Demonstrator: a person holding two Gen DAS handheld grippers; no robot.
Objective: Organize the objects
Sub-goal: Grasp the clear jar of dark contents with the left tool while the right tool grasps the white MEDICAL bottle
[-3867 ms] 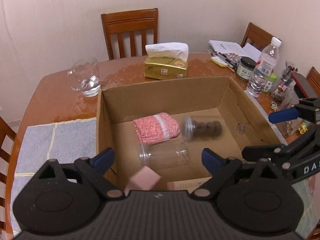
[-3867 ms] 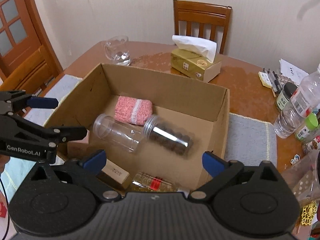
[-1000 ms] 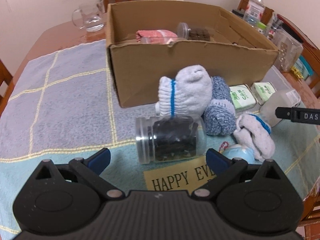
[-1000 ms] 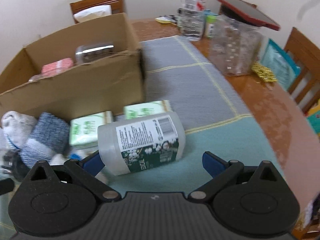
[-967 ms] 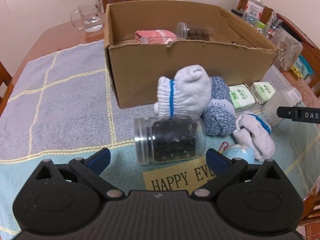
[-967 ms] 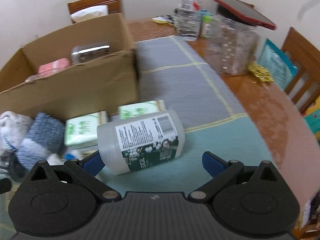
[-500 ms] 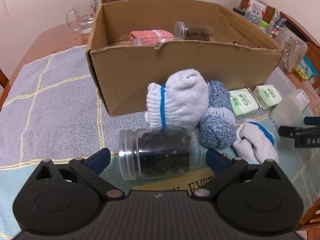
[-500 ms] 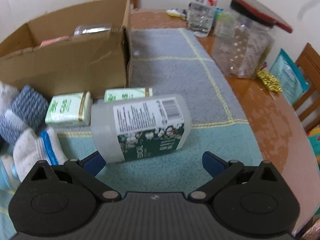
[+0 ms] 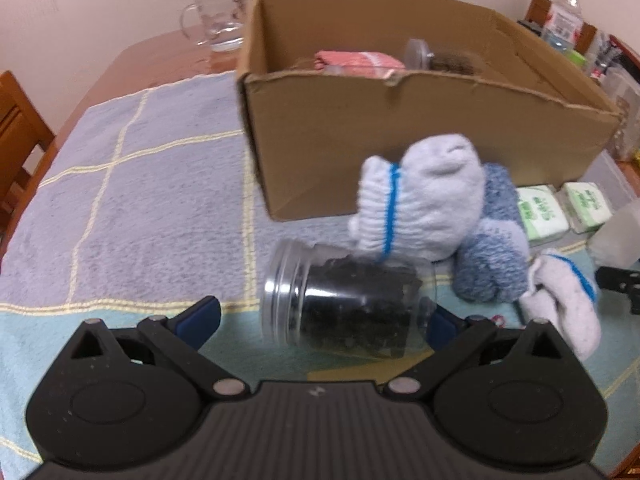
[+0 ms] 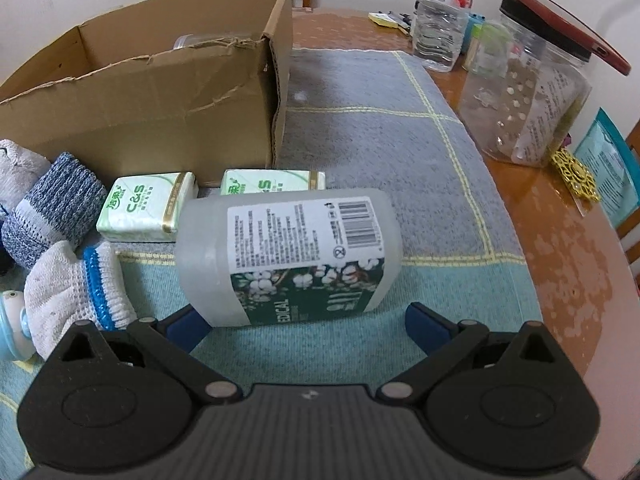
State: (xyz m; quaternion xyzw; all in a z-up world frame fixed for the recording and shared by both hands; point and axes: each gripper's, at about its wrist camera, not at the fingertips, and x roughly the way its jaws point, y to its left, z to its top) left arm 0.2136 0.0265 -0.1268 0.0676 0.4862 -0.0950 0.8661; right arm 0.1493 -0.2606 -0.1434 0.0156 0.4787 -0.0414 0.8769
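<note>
Objects: loose pile on the cloth just in front of the cardboard box (image 9: 400,148), still unsorted.
Jar: clear jar of dark bits (image 9: 352,304) lies on its side, lid to the left, nearest the left gripper (image 9: 320,320).
Bottle: translucent labelled bottle (image 10: 288,252) on its side, nearest the right gripper (image 10: 300,324).
Socks: white sock roll with blue stripe (image 9: 420,196) leans over the jar's far side; blue-grey roll (image 9: 492,252) beside it; a second white sock (image 10: 76,284) left of the bottle.
Tissue packs: two green packs (image 10: 148,206) against the box wall, behind the bottle.
Done: box already holds a pink cloth (image 9: 356,60) and a jar with dark contents (image 9: 444,58); more may be hidden below the rim.
Left: jar, bottle, three socks, two packs still outside. My read: under halfway.
Left tongs: spread wide, jar body sits between the blue tips; right tip partly hidden behind the jar, contact unclear. Nothing gripped.
Right tongs: spread wide, bottle's near edge between the tips; left tip right at the bottle's end, touching or not I cannot tell. Nothing gripped.
Next, likely: close on both and lift into the box.
</note>
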